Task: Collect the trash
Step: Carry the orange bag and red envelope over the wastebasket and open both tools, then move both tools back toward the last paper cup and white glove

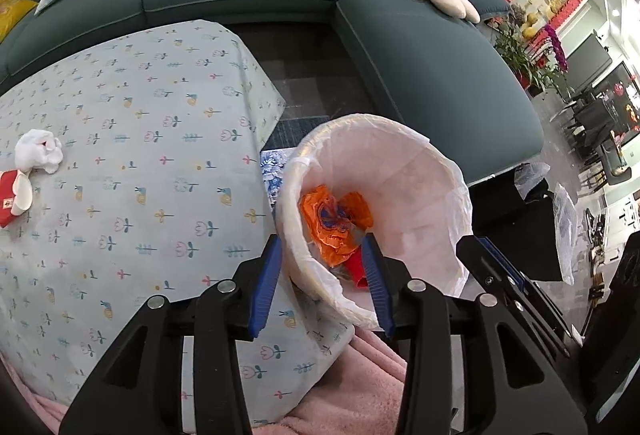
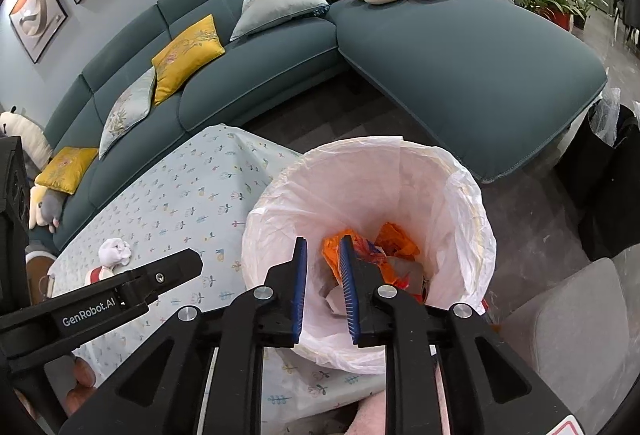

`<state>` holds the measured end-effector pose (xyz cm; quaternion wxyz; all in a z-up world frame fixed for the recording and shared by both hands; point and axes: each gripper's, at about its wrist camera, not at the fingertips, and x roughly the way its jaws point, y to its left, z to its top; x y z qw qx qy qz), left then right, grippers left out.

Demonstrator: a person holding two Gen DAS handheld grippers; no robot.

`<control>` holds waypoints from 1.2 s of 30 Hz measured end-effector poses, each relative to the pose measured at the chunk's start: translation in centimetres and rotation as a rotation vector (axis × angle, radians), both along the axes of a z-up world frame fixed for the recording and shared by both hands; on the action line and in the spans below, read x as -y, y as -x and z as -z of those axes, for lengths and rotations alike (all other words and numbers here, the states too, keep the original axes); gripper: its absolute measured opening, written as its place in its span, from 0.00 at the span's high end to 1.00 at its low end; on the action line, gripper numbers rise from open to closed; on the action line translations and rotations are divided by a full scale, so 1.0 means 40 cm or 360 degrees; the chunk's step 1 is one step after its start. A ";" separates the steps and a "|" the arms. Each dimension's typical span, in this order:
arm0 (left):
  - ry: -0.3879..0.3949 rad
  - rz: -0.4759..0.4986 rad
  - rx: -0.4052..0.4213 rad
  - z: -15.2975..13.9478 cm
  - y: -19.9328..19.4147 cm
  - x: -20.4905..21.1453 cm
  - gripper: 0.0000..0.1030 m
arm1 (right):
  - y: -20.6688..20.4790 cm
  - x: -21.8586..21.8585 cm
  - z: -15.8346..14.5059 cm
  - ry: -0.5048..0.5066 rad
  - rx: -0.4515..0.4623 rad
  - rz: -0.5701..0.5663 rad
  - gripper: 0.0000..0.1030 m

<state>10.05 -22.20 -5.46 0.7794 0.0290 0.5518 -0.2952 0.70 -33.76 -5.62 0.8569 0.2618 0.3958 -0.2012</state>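
Living room, teal sectional sofa (image 2: 400,47) behind, low table under a flower-print cloth (image 1: 132,163).

Bin with a white liner (image 2: 460,203) stands at the table's corner. Inside it: crumpled orange wrapper (image 1: 332,223), with grey and red scraps beside it.

My left gripper (image 1: 322,267) hangs over the bin's near rim, jaws partly apart, one blue pad outside the wall and one inside; nothing gripped. My right gripper (image 2: 324,275) is above the bin mouth, jaws a narrow gap apart, empty.

Left view alone shows the red scrap low in the bin, and the red-and-white carton (image 1: 14,199) clearly. Right view alone shows the wall pictures (image 2: 38,13).

Still on the cloth: crumpled white tissue (image 1: 38,151), just beside the carton, well apart from the bin.
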 end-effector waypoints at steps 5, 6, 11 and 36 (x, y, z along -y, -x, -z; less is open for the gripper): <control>-0.0006 -0.0046 0.0007 -0.002 -0.012 -0.034 0.62 | -0.018 -0.025 -0.010 0.0013 -0.0001 -0.0035 0.77; -0.0007 -0.0055 0.0006 -0.002 -0.014 -0.041 0.62 | -0.022 -0.032 -0.013 0.0019 -0.0001 -0.0043 0.76; -0.0014 -0.0108 0.0010 -0.001 -0.032 -0.091 0.62 | -0.042 -0.066 -0.020 0.0031 -0.0006 -0.0086 0.72; -0.0168 -0.0527 0.0072 0.032 -0.165 -0.470 0.37 | -0.218 -0.336 -0.034 0.0101 -0.0061 -0.0387 0.48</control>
